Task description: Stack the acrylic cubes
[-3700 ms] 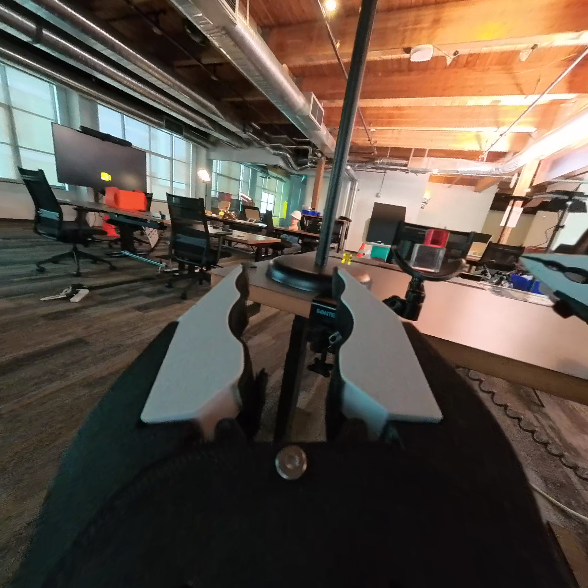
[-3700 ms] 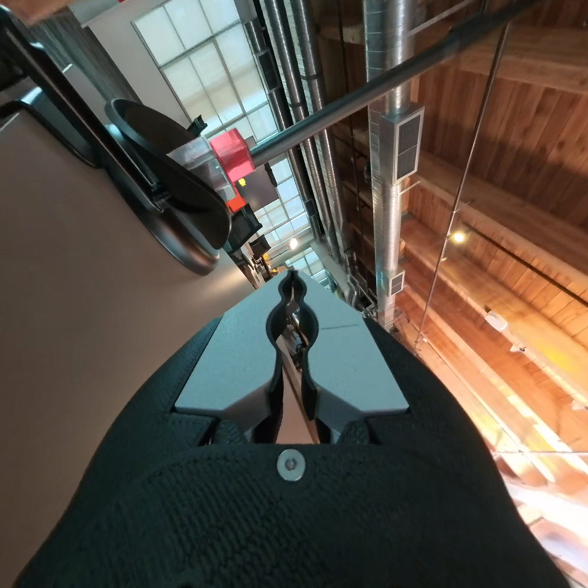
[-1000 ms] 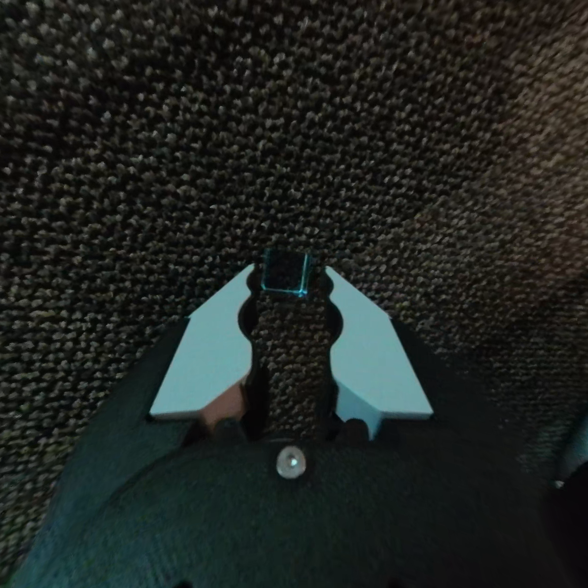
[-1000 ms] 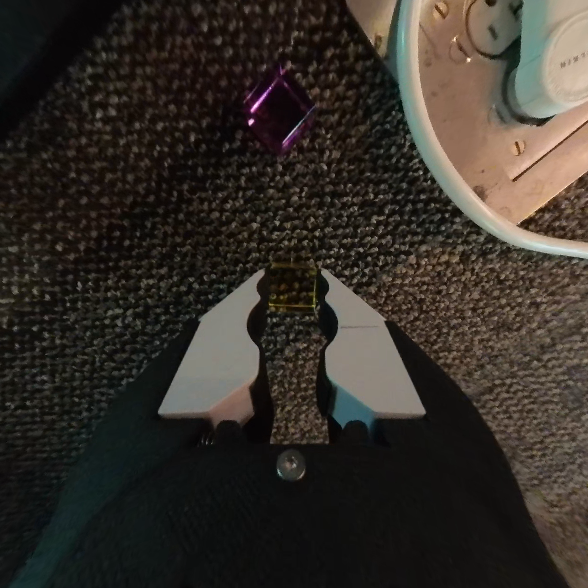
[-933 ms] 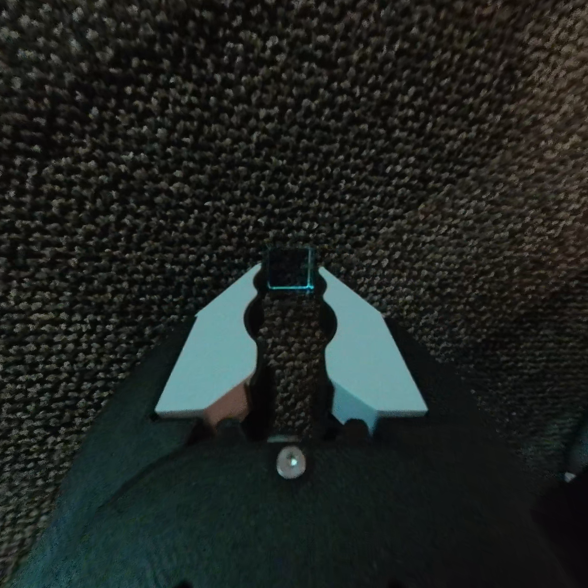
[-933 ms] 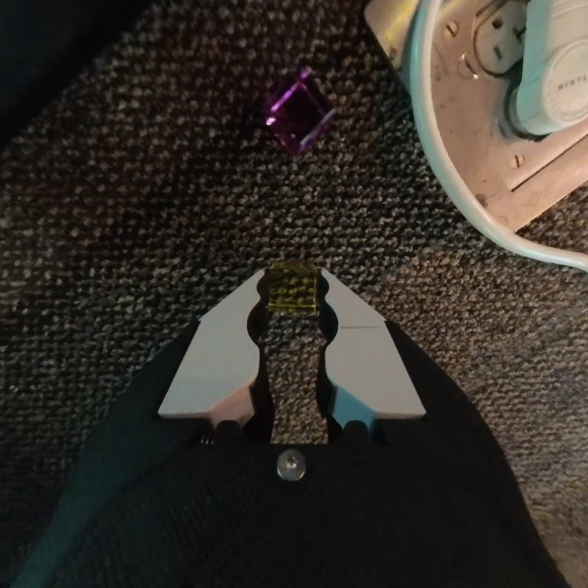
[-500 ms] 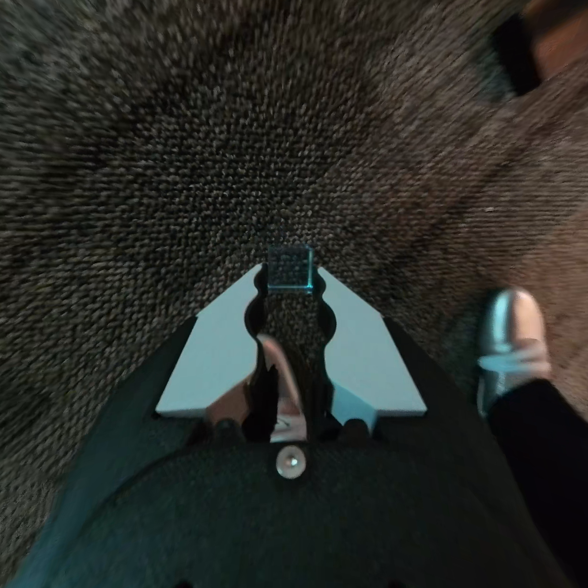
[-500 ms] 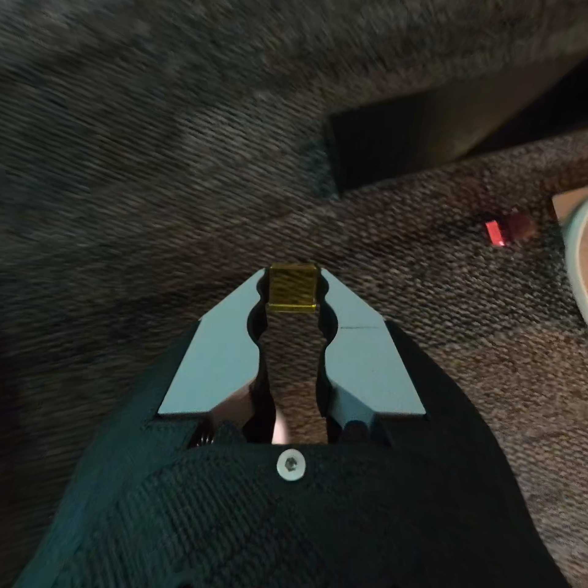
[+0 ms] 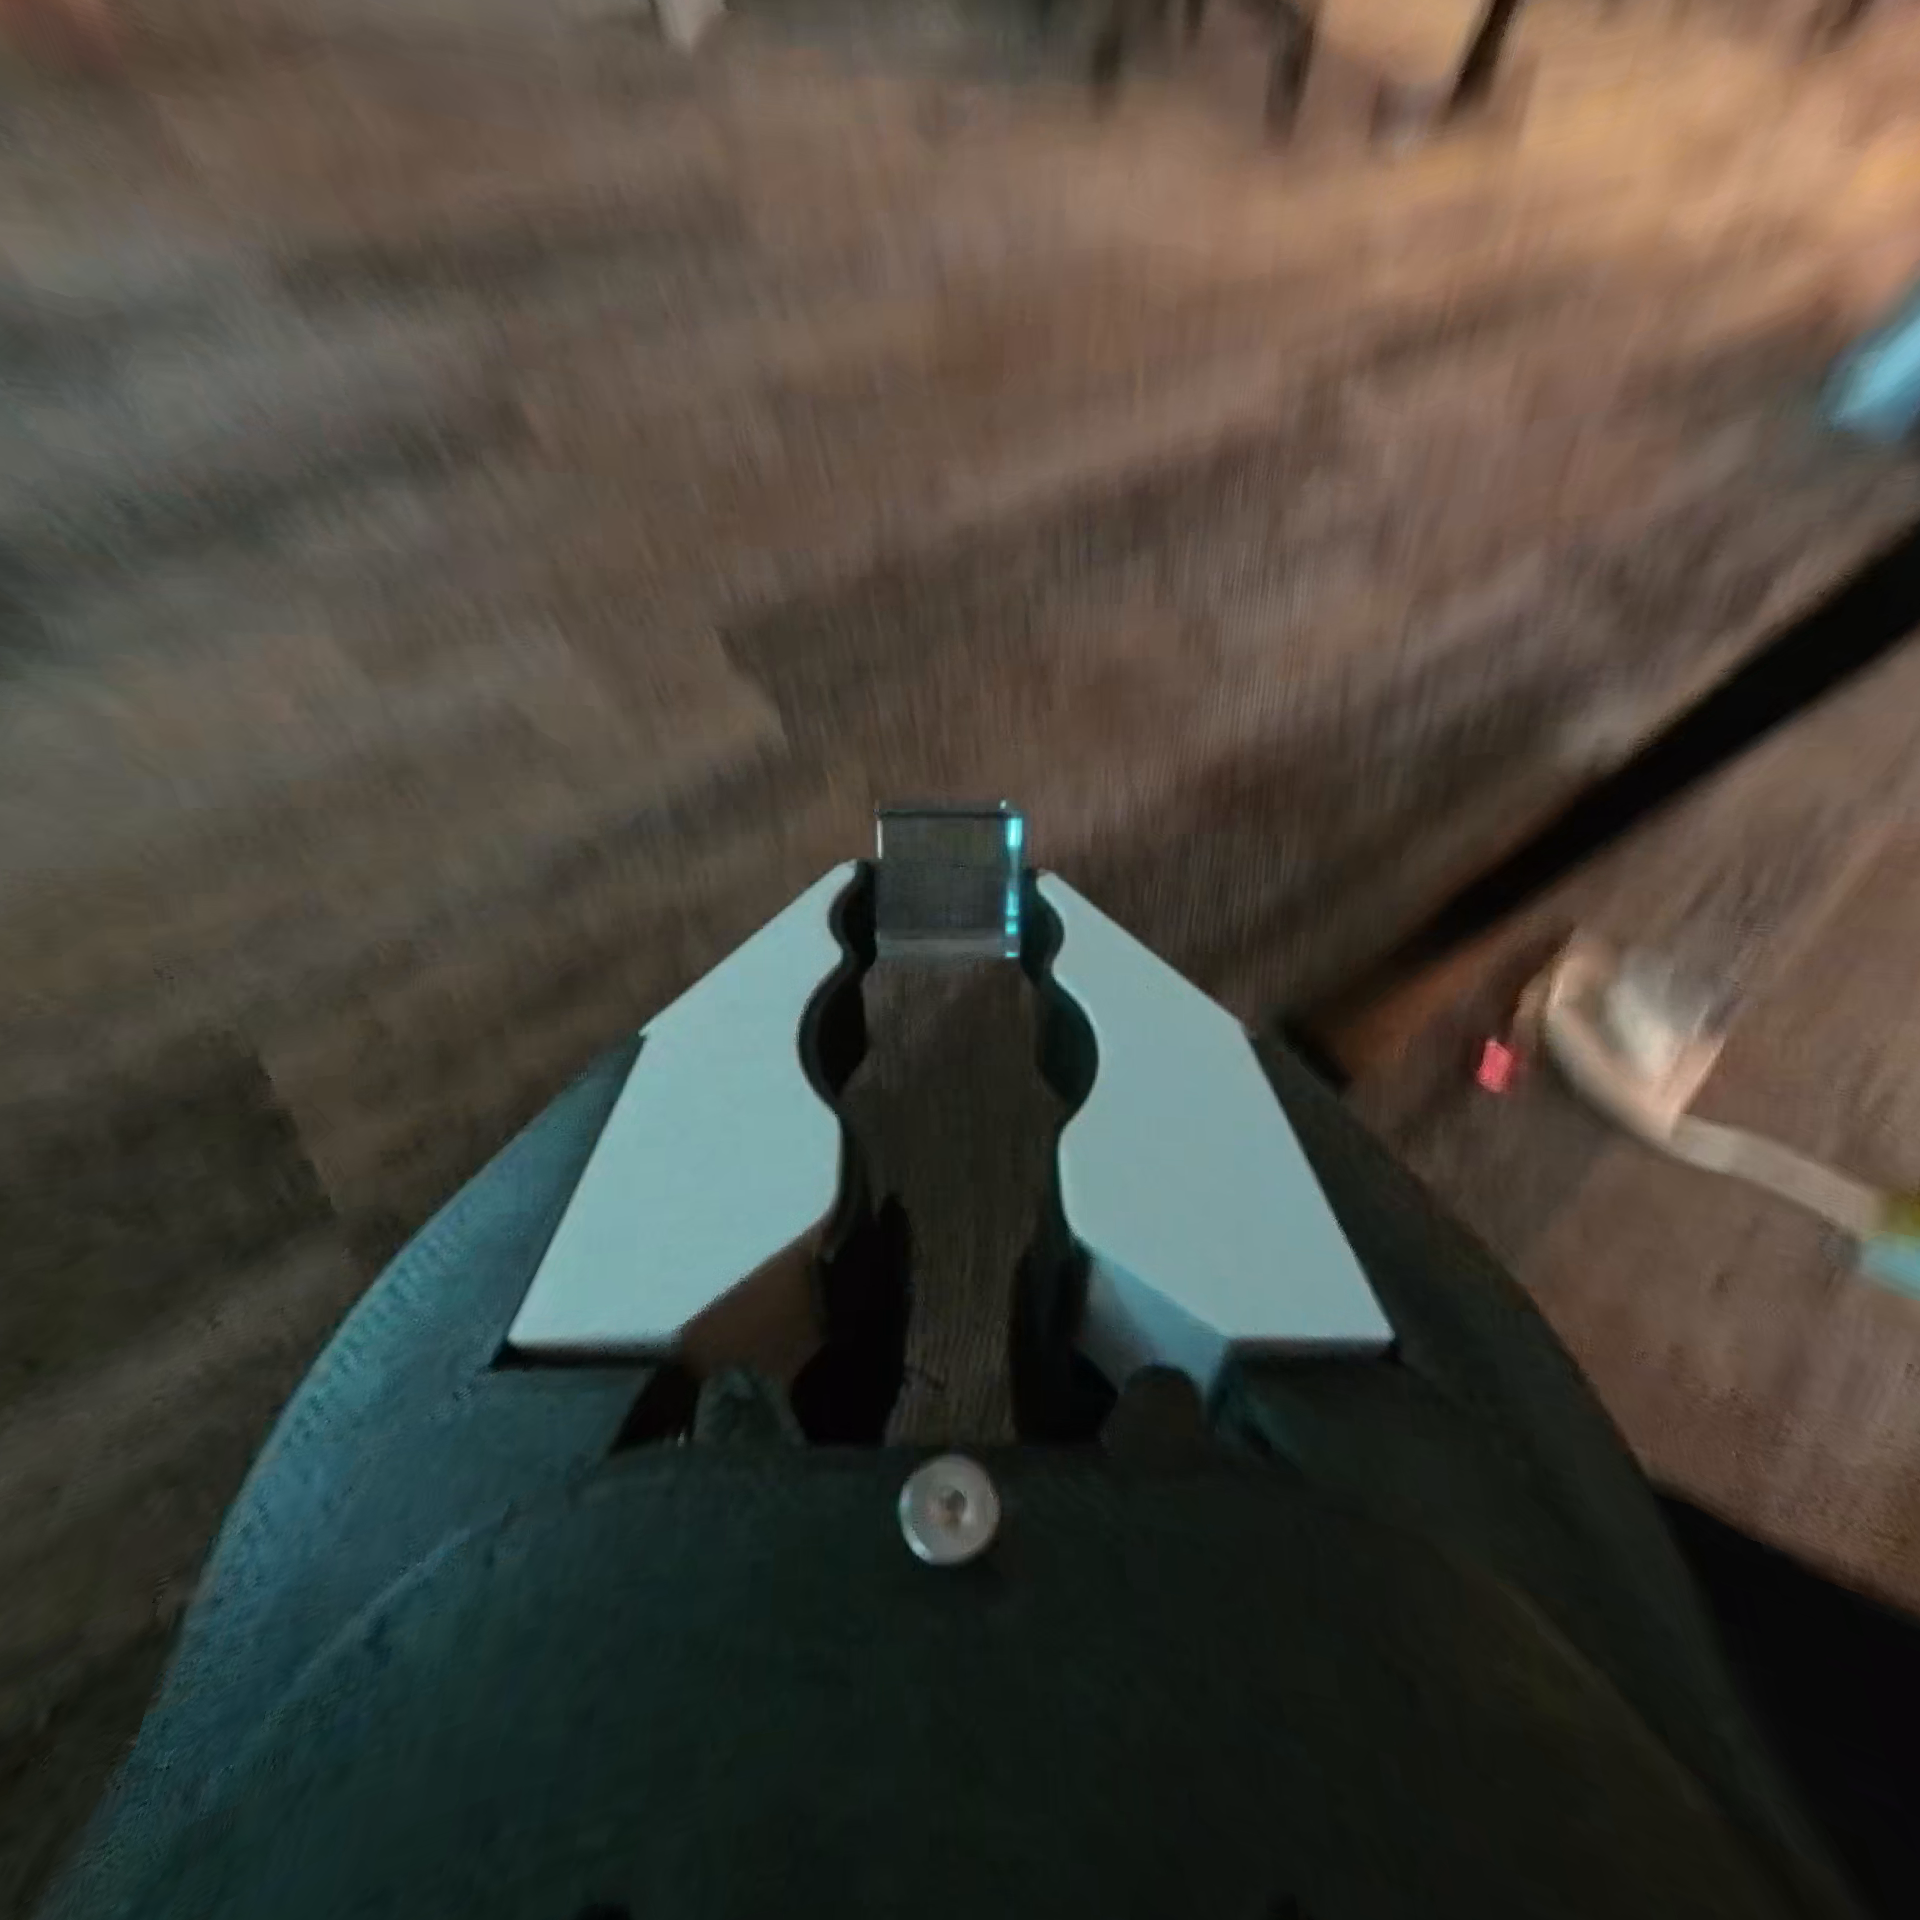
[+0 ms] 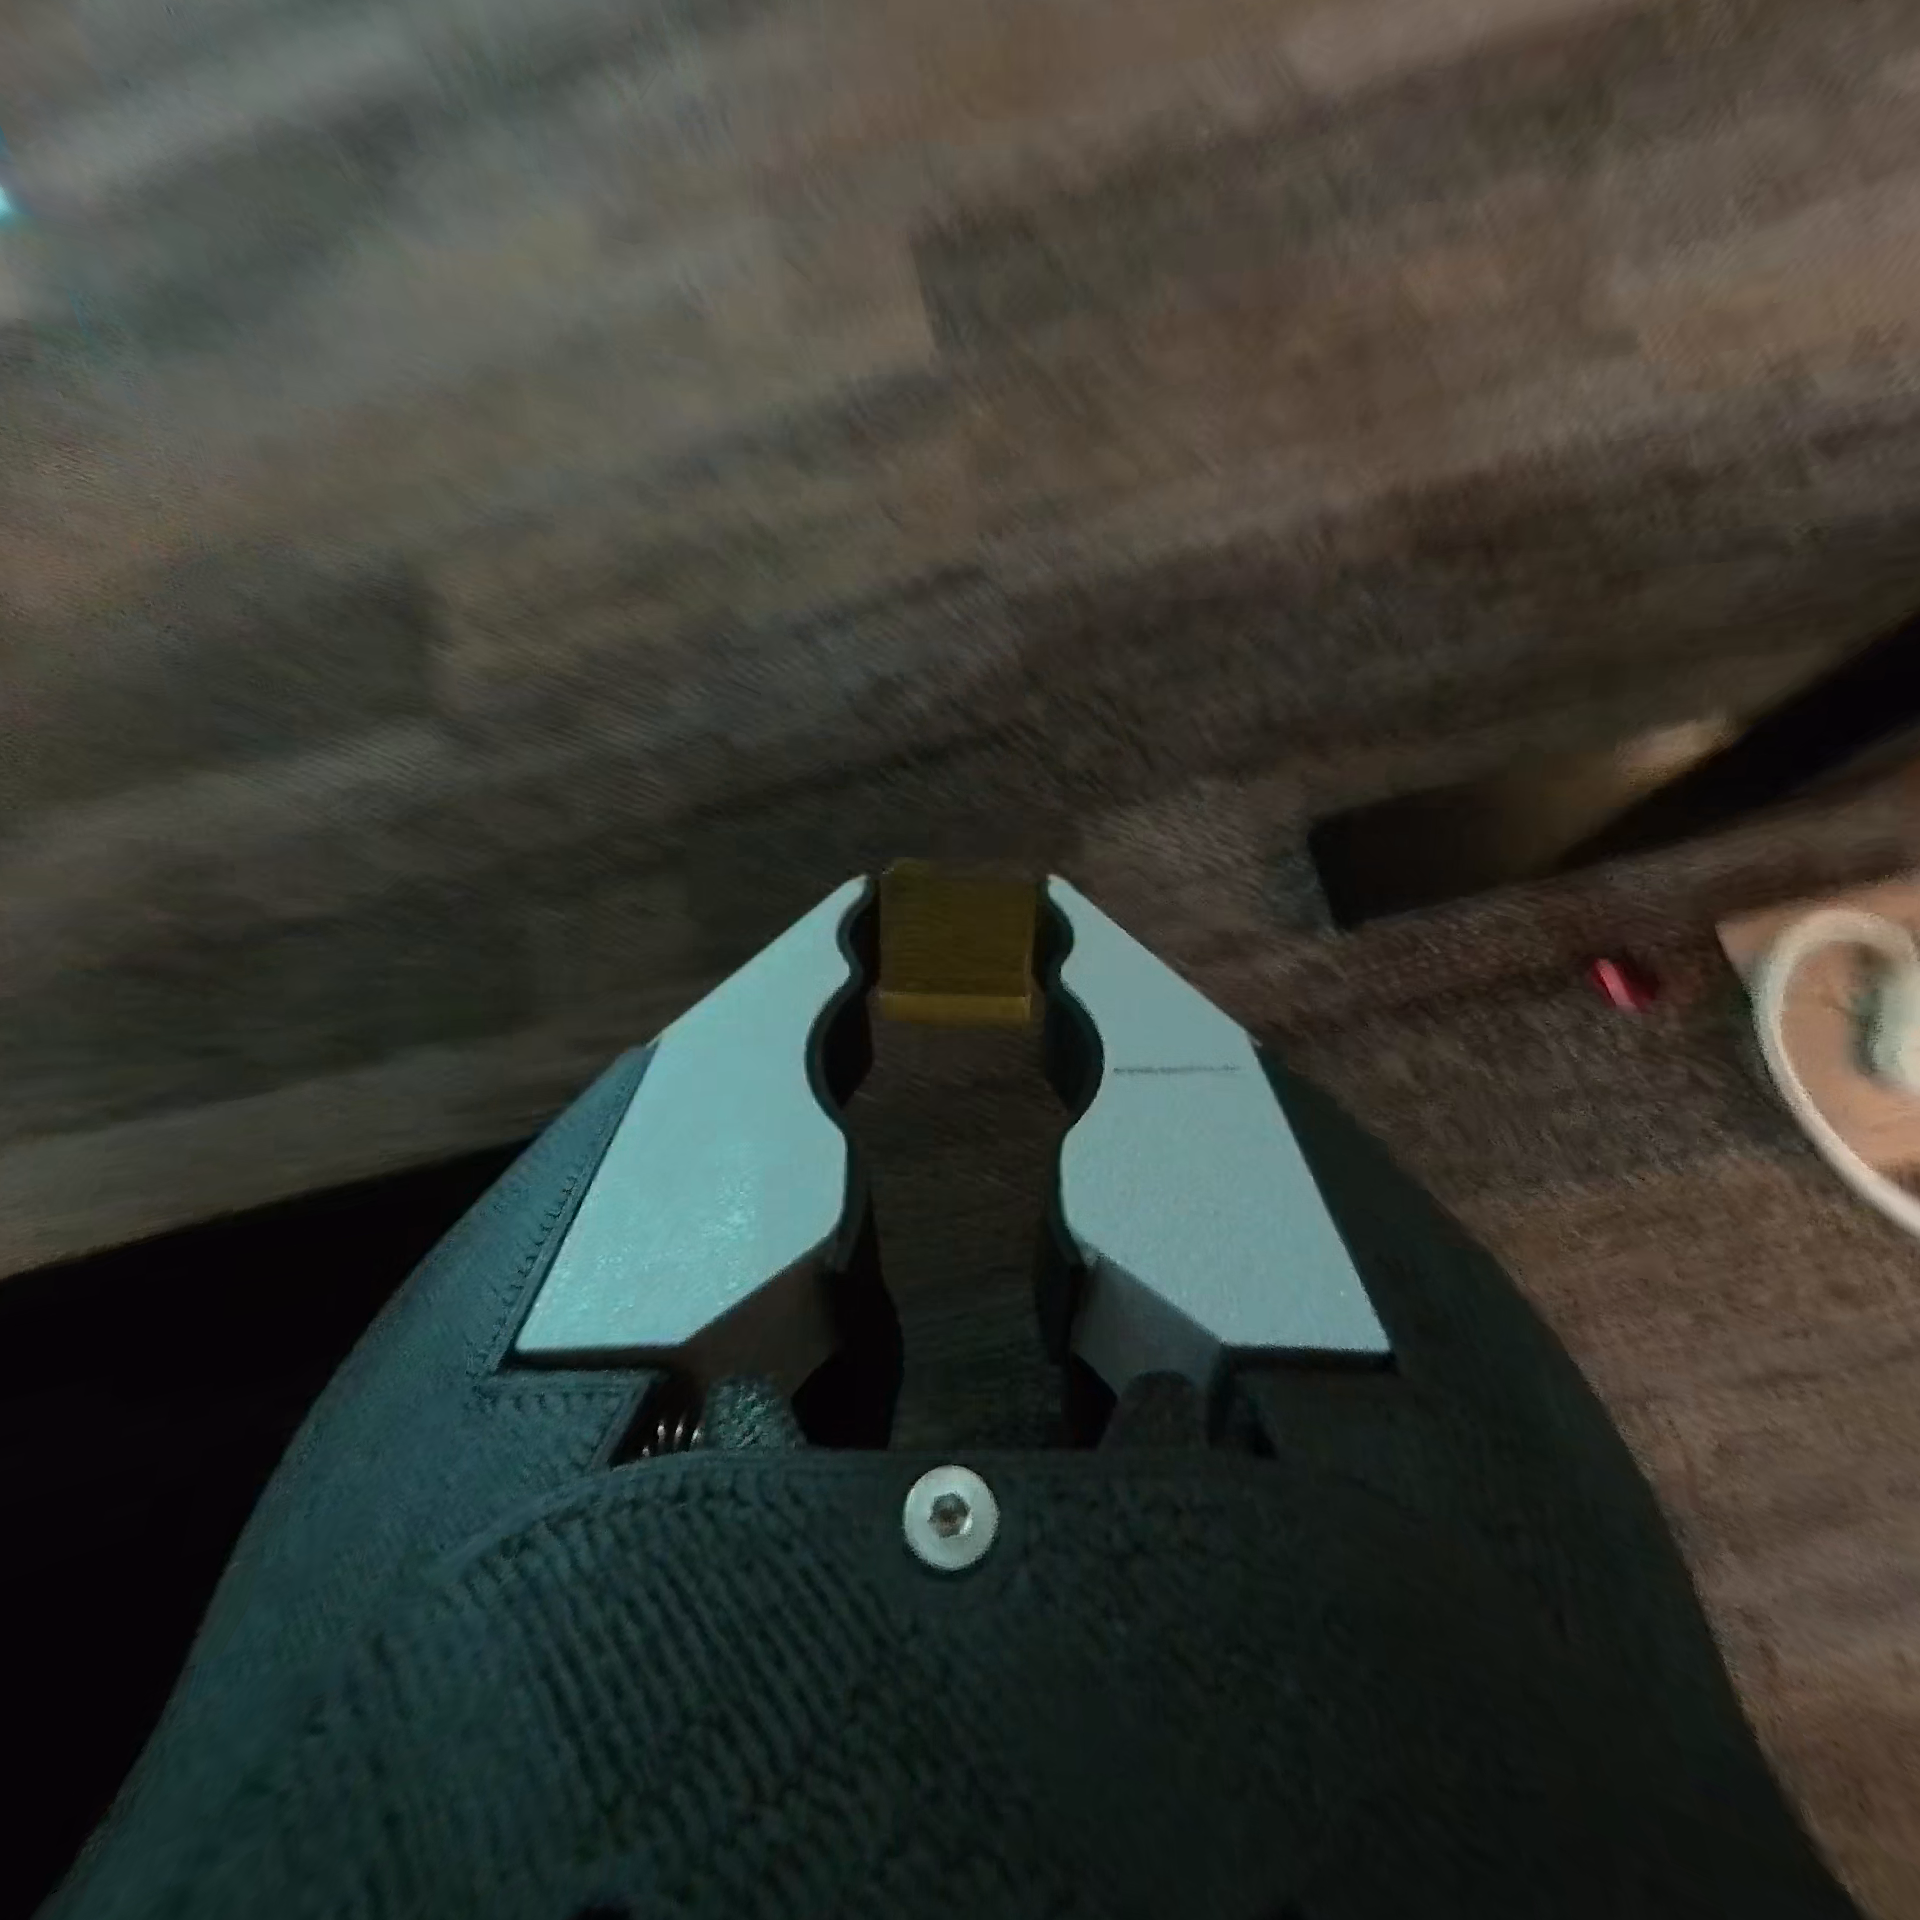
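Two small translucent cubes are clamped above blurred brown carpet (image 9: 520, 520): a clear blue-edged cube (image 9: 948, 883) by the left gripper (image 9: 948, 902), a yellow cube (image 10: 956, 940) by the right gripper (image 10: 956, 935), both narrowly parted

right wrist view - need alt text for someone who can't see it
The right tongs are closed on a small translucent yellow cube held at their tips, above blurred grey-brown carpet. Off to the right on the carpet lie a small red object and a white cable loop.
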The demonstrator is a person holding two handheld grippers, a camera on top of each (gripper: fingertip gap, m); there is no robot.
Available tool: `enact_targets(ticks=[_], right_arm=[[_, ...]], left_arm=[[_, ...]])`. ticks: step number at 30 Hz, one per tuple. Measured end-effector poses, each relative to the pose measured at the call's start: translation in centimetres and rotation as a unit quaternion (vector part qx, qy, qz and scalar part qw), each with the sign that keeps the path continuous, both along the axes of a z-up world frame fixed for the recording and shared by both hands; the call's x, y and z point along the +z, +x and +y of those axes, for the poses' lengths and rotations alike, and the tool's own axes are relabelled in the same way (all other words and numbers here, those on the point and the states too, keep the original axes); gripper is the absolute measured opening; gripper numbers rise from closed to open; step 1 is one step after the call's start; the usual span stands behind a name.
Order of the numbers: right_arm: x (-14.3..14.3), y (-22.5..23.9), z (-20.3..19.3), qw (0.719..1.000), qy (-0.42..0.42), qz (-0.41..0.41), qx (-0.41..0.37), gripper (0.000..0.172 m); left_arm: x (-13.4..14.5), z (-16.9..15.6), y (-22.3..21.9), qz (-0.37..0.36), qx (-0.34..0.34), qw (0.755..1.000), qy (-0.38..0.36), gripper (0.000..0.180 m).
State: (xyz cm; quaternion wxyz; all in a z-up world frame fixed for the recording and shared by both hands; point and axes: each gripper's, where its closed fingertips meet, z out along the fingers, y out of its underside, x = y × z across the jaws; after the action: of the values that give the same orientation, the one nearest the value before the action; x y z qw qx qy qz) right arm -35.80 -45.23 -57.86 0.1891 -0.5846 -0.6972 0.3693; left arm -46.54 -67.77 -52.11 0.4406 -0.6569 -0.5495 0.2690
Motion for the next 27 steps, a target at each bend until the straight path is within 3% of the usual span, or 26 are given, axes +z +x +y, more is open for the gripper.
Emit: enact_targets(ticks=[4,7,11,14,17,20,23,27], right_arm=[[15.4,4.5,-5.3,0.982,-0.058,0.114,0.138,0.027],[28.2,9.5,-6.0,0.947,-0.071,0.224,0.220,0.027],[44.6,16.1,-1.1,0.897,-0.037,0.363,0.250,0.026],[53.5,18.4,5.3,0.877,0.082,0.399,0.253,0.026],[58.0,16.6,13.0,0.889,0.207,0.317,0.259,0.026],[58.1,14.1,19.0,0.922,0.225,0.125,0.288,0.026],[58.3,12.0,22.3,0.934,0.216,0.016,0.284,0.025],[57.1,11.6,23.6,0.933,0.193,-0.095,0.288,0.026]], left_arm=[[13.2,0.1,4.2,0.115,0.007,0.992,0.058,0.027],[20.2,1.7,9.0,0.175,-0.017,0.982,0.074,0.026],[27.0,4.4,14.6,0.241,-0.063,0.966,0.077,0.026],[31.3,6.4,17.6,0.285,-0.092,0.952,0.064,0.026],[35.3,8.5,19.9,0.315,-0.126,0.939,0.061,0.026],[38.4,10.0,21.9,0.336,-0.155,0.927,0.059,0.026],[40.2,11.0,23.6,0.344,-0.178,0.921,0.050,0.026],[41.8,11.4,25.2,0.349,-0.191,0.916,0.046,0.026]])
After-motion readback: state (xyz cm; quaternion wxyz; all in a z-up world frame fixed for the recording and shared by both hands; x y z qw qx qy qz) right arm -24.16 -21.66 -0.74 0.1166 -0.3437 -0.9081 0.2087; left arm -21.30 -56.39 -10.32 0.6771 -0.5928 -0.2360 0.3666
